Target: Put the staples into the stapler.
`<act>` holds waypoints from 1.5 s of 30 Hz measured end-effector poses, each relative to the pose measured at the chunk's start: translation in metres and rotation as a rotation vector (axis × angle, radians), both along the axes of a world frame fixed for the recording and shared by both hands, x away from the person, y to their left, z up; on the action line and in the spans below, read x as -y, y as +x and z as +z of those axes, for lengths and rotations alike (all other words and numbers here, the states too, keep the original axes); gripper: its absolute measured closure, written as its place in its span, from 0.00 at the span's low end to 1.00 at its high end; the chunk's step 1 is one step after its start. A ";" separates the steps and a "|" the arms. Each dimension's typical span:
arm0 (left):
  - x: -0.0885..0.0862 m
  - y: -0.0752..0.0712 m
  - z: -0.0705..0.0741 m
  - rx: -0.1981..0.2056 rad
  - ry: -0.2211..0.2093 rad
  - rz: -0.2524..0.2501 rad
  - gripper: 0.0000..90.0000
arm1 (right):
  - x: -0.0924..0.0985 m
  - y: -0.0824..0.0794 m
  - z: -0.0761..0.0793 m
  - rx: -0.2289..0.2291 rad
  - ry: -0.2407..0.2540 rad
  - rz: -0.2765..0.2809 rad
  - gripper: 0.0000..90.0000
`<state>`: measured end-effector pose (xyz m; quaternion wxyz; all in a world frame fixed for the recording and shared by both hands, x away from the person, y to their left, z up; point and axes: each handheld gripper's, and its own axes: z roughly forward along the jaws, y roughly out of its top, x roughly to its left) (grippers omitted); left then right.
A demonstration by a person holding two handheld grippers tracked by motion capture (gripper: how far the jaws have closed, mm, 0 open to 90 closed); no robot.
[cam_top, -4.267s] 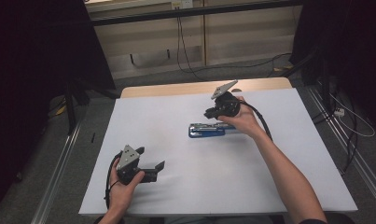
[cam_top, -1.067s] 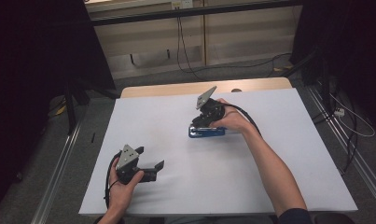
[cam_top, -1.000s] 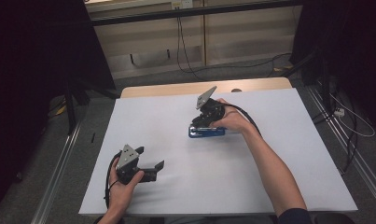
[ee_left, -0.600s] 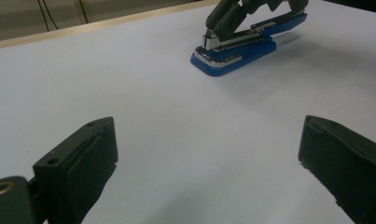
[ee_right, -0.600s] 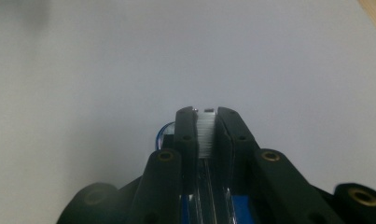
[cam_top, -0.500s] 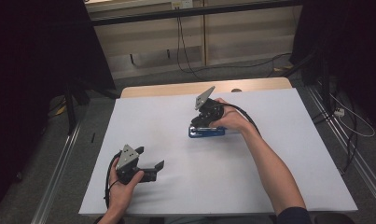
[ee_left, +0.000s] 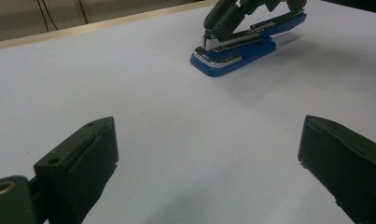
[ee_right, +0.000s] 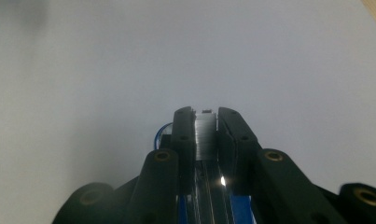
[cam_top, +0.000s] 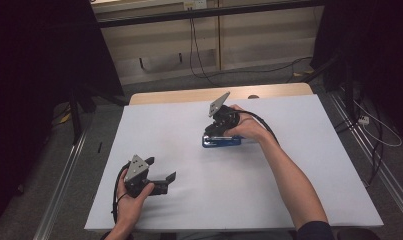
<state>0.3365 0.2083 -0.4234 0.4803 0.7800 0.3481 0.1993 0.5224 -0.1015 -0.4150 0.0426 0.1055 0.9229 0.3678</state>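
White-covered bench, wooden strip showing along its far edge. Blue stapler with a chrome metal arm lies flat on the sheet, nearer the far edge than the near one, roughly midway between left and right edges.

Right gripper: held at the stapler's left end, tilted down onto it. In the right gripper view the two black jaws stand narrow, clamped on either side of the stapler's metal arm.

Left gripper: held near the near-left corner, low over the sheet, well apart from the stapler. Jaws spread wide, nothing between them.
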 end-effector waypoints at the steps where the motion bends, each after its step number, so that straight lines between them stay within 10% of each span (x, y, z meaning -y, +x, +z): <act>1: 0.000 0.000 0.000 0.002 0.003 -0.001 0.06 | 0.000 0.000 0.000 -0.004 0.001 -0.001 0.86; 45: 0.001 0.000 -0.001 -0.003 0.003 -0.003 0.06 | 0.011 -0.004 0.000 -0.044 0.020 -0.088 0.70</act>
